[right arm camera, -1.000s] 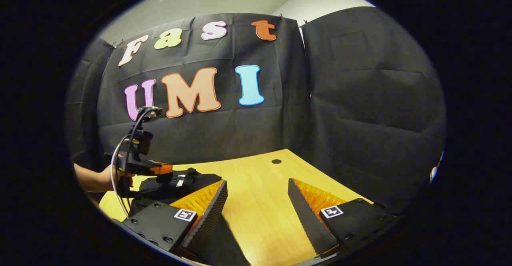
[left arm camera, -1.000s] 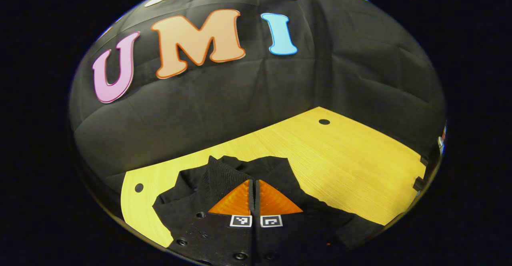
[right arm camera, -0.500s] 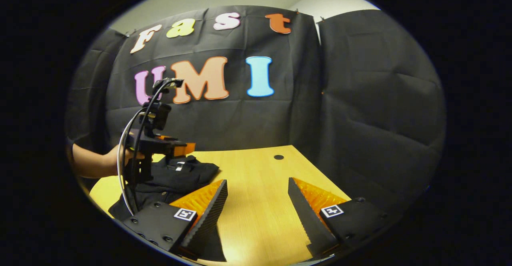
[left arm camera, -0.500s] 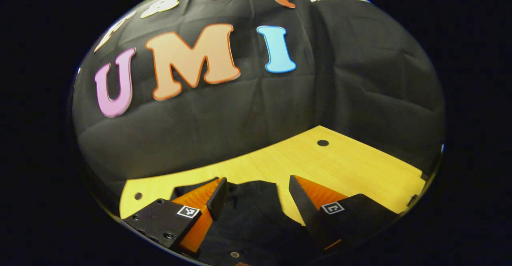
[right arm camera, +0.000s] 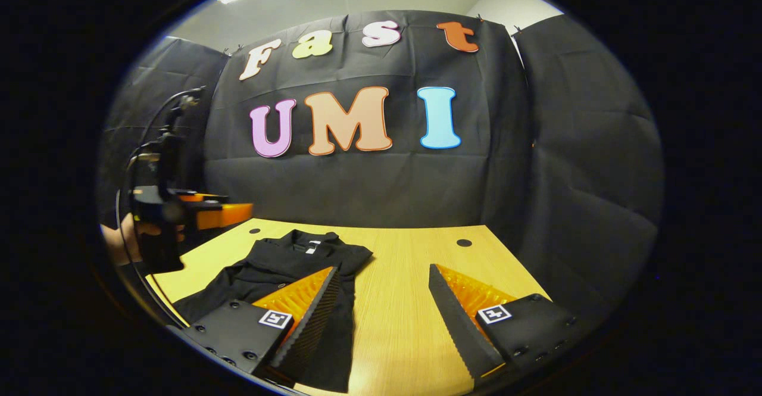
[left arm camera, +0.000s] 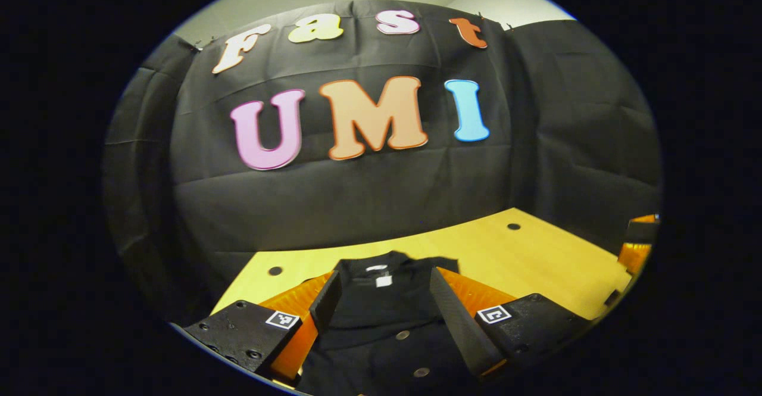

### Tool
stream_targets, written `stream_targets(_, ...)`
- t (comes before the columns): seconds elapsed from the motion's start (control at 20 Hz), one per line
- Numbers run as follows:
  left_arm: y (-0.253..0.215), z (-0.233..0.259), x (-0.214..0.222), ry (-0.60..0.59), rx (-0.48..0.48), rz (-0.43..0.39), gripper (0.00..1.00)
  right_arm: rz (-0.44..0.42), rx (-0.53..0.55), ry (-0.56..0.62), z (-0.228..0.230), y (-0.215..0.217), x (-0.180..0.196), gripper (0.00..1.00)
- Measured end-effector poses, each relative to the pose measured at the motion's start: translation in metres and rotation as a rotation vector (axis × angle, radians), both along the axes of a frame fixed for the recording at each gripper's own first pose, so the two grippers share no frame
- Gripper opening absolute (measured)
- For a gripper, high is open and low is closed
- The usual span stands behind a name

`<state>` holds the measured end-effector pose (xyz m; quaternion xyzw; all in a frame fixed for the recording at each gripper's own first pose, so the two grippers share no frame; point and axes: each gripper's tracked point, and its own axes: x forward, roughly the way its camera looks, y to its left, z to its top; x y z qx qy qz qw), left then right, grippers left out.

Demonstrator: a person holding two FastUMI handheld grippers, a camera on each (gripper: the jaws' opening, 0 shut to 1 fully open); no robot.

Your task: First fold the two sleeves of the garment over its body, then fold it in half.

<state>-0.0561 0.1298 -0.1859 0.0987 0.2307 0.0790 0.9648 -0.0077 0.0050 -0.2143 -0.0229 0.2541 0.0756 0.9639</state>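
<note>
The left hand-held gripper hovers over the black garment with its fingers spread wide and holding nothing; the right hand-held gripper is likewise wide apart and empty, poised above bare wood just beside the cloth. The garment lies flat on the tabletop, toward its left half as the right gripper view shows it. Its collar, with a small white tag, points toward the booth's back wall, and the button placket runs back toward the person, so the long axis goes from near edge to far edge. The body looks narrow and compact, which suggests the sleeves are already laid over it, though dark cloth on dark cloth makes that hard to confirm. If so, the halving fold is the step in hand, and the next move calls for both grippers to pinch one end and carry it over to the other.
</note>
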Motion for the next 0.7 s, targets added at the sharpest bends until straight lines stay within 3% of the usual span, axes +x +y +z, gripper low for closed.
stream_targets(0.1, 0.025, -0.004, -0.05, 0.024, -0.001, 0.057, 0.93, -0.012, 0.007, 0.023, -0.009, 0.007, -0.017, 0.93)
stream_targets(0.15, 0.036, -0.004, -0.077, 0.031, -0.005, 0.087, 0.93, -0.013, 0.003, 0.024, -0.012, 0.01, -0.025, 0.97)
stream_targets(0.35, 0.068, -0.028, -0.162, 0.095, -0.027, 0.189, 0.93, -0.007, -0.011, 0.106, -0.05, 0.021, -0.06, 0.97)
stream_targets(0.7, 0.094, -0.107, -0.254, 0.277, -0.1, 0.281, 0.93, 0.019, -0.047, 0.352, -0.143, 0.044, -0.123, 0.97)
